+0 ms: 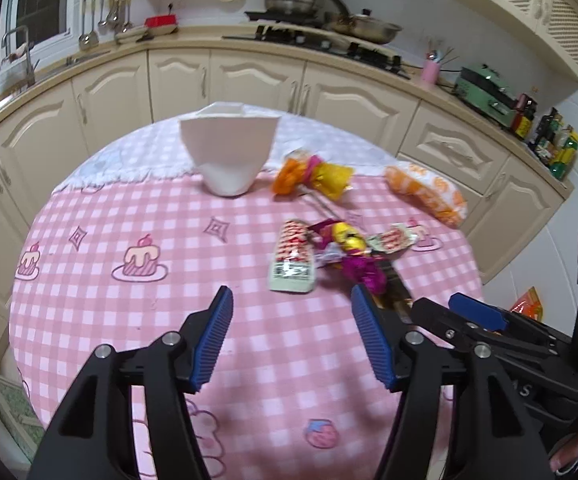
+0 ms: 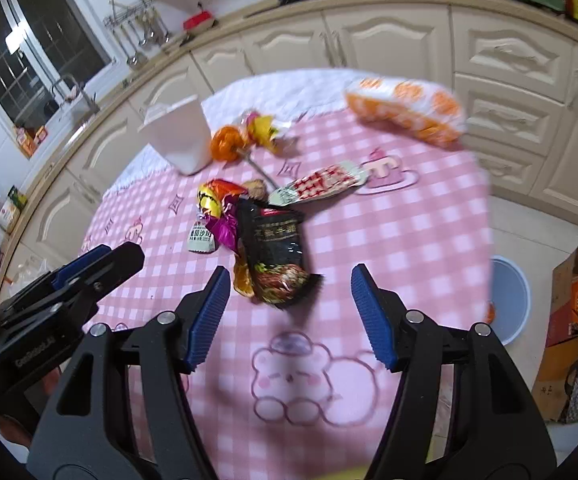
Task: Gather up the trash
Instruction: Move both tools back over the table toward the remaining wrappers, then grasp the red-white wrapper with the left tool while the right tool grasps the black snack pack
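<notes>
Wrappers (image 1: 329,248) lie scattered on the pink checked bench (image 1: 169,220). We hold both hand-held grippers tilted down over it, left (image 1: 292,340) and right (image 2: 291,314), jaws spread, nothing between them. Only the right view shows the black packet (image 2: 275,256) and a pale bin (image 2: 509,300) on the floor.

Left gripper (image 1: 291,312) and right gripper (image 2: 289,292) side by side, angled downward, jaws apart, nothing between the pads.
</notes>
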A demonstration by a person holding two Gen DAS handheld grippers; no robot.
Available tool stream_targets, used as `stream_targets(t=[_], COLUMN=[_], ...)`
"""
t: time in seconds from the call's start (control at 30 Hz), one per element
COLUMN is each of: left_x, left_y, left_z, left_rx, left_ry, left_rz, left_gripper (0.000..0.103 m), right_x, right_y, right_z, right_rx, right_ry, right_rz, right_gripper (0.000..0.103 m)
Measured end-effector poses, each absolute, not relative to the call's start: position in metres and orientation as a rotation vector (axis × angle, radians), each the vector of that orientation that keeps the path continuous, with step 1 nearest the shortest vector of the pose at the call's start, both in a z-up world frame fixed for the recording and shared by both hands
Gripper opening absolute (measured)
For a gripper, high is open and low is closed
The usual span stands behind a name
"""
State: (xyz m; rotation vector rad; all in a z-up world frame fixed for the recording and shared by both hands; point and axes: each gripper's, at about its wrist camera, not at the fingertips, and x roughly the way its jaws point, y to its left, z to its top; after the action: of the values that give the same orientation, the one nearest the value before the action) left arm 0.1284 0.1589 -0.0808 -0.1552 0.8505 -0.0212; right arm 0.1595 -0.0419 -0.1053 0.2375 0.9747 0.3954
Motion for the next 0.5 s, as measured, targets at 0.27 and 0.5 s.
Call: stream_targets(t=[0.27,0.5], left_x=[0.153,0.184], left_y=[0.170,0.158], left_z=[-0.102,-0.115], left_rx=[-0.157,-0.128], left_ry=[0.924,0.983], left_rz=[0.000,-0.010], left_gripper=[0.065,0.071], right_x=[0.189,0.199], right_y=[-0.032,-0.033], right_z=[-0.122,-0.123], right_rx=[0.221,0.218], right_ry=[1.005,1.006], right_rz=[0.367,0.373], right_gripper=[0.033,0.021])
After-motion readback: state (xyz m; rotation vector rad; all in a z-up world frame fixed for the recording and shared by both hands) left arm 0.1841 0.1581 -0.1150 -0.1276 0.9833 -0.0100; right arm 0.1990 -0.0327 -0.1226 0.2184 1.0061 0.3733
